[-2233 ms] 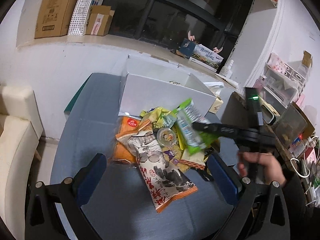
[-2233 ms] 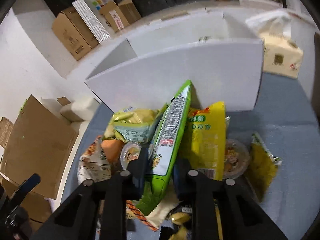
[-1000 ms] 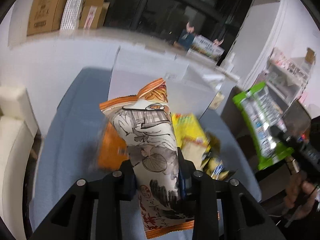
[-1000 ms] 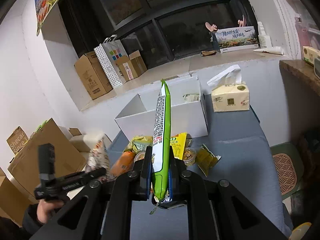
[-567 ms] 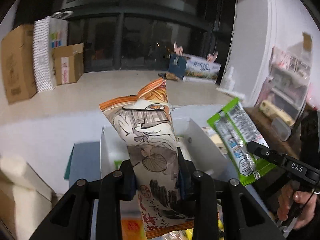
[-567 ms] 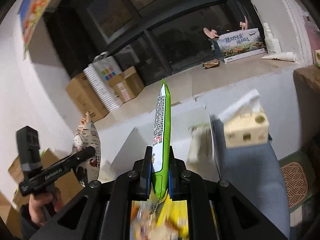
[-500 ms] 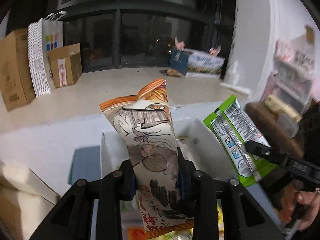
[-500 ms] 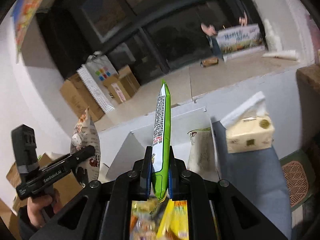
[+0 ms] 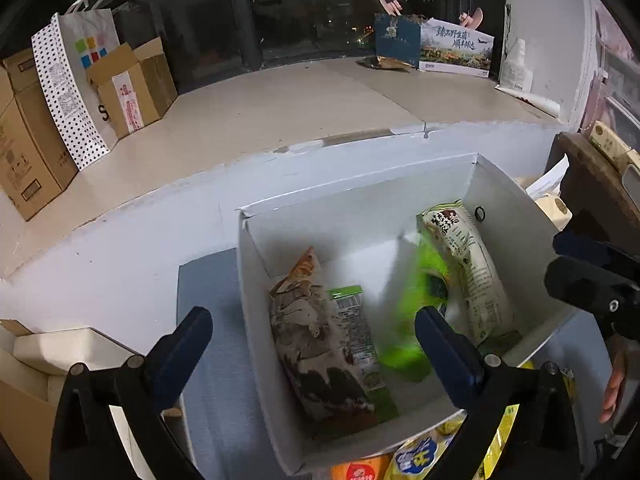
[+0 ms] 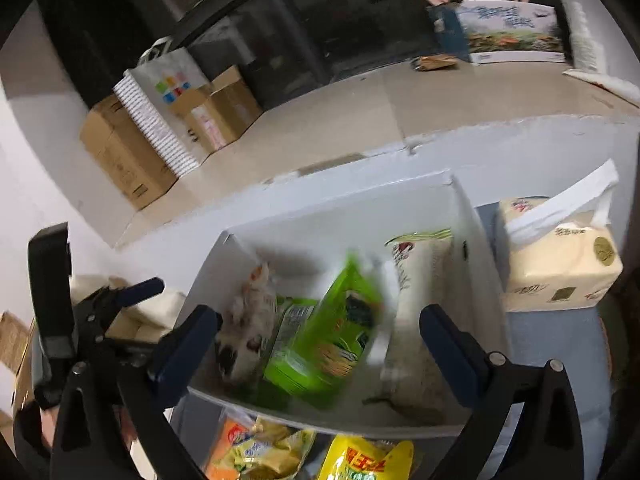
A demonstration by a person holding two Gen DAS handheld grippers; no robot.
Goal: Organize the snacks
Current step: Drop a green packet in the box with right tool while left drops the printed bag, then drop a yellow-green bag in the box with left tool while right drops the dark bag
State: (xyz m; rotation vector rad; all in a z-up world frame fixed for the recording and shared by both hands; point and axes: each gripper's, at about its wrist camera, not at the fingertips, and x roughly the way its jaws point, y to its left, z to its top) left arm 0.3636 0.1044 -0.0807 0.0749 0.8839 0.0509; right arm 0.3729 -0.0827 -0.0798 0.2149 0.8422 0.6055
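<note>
White cardboard box (image 9: 256, 280) fills the left-wrist view's centre; the left gripper (image 9: 312, 336) is opening, empty, the illustrated bag (image 9: 316, 344) inside. Right-wrist view: right gripper (image 10: 320, 340) opening, green packet (image 10: 332, 340) blurred mid-drop—it might land propped against the wall.

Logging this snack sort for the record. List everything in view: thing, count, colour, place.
white box: one, white, on the blue-grey table, open.
illustrated bag: one, beige and black, in the box, left side.
green bag: one, bright green, blurred, dropping into the box middle.
pale long bag: one, cream, in the box, right side.
yellow bag: one, yellow, on the table before the box.
tissue pack: one, cream, right of the box.
cardboard boxes: several, brown, on the ledge.
left gripper: jaws opening, empty.
right gripper: jaws opening, empty.
</note>
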